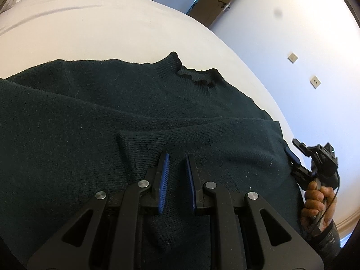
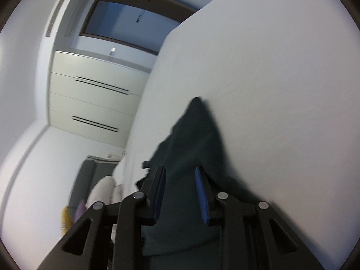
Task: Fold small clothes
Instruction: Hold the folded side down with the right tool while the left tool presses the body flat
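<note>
Fold underway: left claw (image 1: 176, 166) pinches the dark sweater (image 1: 90, 117) on the white bed (image 1: 90, 33); right claw (image 2: 180, 180), at three o'clock, grips its edge. Next: carry fabric over.

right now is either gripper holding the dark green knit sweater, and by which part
Left gripper pinches a raised fold of the dark green knit sweater. Right gripper straddles its side edge; grip unclear.
</note>
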Tool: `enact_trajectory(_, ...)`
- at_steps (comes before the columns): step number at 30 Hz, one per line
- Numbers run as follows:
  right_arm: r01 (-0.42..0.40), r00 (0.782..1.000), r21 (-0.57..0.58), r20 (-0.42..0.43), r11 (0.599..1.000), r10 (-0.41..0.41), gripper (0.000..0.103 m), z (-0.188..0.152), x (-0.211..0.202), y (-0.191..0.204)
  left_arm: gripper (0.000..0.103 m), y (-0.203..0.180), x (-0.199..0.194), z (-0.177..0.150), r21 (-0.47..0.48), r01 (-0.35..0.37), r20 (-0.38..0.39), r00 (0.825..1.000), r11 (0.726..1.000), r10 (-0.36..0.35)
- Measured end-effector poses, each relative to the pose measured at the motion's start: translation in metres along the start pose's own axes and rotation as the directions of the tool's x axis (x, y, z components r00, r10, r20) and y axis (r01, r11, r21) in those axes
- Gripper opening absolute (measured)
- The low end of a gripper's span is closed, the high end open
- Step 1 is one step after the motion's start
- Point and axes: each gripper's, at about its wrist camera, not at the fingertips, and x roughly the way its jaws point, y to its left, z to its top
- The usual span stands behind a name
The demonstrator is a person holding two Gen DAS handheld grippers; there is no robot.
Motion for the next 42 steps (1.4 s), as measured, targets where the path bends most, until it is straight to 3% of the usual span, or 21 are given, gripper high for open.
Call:
enact_trajectory(1,0.014,1.000,-0.006,0.009,1.000,-0.014,0.033,0.001,-0.006,0.001,0.016,0.001,0.000,0.000,-0.002,0.003,0.002,1.000,1.000,-0.003)
enact_trajectory(3,0.010,0.999,-0.055,0.046,0.998,-0.008,0.058,-0.006,-0.022,0.016,0.016,0.002,-0.001,-0.001,-0.005,0.007,0.005,1.000,1.000,-0.007)
enact_trajectory(5,-0.021,0.997,-0.119,0.070,0.993,0.029,0.070,-0.015,-0.027,0.035,0.016,0.003,-0.003,-0.002,-0.008,0.014,0.008,1.000,1.000,-0.014)
enact_trajectory(8,-0.004,0.998,-0.259,0.054,0.966,0.019,0.076,-0.029,-0.015,0.065,0.016,0.005,-0.005,-0.003,-0.010,0.018,0.012,1.000,1.000,-0.018)
enact_trajectory(12,0.025,0.998,-0.202,-0.049,0.979,-0.035,0.073,-0.036,0.016,0.047,0.016,0.007,-0.008,-0.004,-0.015,0.028,0.016,0.999,0.999,-0.028)
enact_trajectory(14,0.066,0.997,-0.200,-0.032,0.978,-0.073,0.058,-0.039,0.019,0.033,0.016,0.009,-0.009,-0.004,-0.016,0.033,0.020,0.999,0.999,-0.033)
enact_trajectory(17,0.022,0.999,-0.157,-0.020,0.987,-0.025,0.056,-0.035,0.011,0.023,0.016,0.013,-0.010,-0.004,-0.023,0.046,0.025,0.999,0.999,-0.046)
enact_trajectory(19,0.044,0.999,-0.148,-0.017,0.988,-0.047,0.054,-0.034,0.008,0.023,0.016,0.015,-0.011,-0.005,-0.028,0.054,0.028,0.998,0.998,-0.053)
enact_trajectory(21,0.078,0.997,-0.149,0.033,0.986,-0.074,0.055,-0.035,-0.006,0.024,0.016,0.017,-0.012,-0.005,-0.029,0.057,0.030,0.998,0.998,-0.056)
enact_trajectory(27,0.011,0.987,-0.137,0.161,0.990,0.011,0.072,-0.055,-0.068,0.025,0.016,0.022,-0.013,-0.006,-0.031,0.060,0.032,0.998,0.998,-0.059)
enact_trajectory(31,-0.024,0.989,-0.117,0.144,0.993,0.041,0.073,-0.069,-0.090,0.018,0.016,0.020,-0.015,-0.007,-0.024,0.049,0.032,0.998,0.999,-0.048)
enact_trajectory(38,0.014,0.993,-0.132,0.118,0.991,0.002,0.075,-0.085,-0.086,0.013,0.016,0.012,-0.020,-0.009,-0.016,0.029,0.039,0.999,0.999,-0.028)
enact_trajectory(42,0.032,0.993,-0.151,0.117,0.988,-0.014,0.075,-0.091,-0.087,0.018,0.016,0.017,-0.030,-0.012,-0.059,0.037,0.063,0.997,0.998,-0.033)
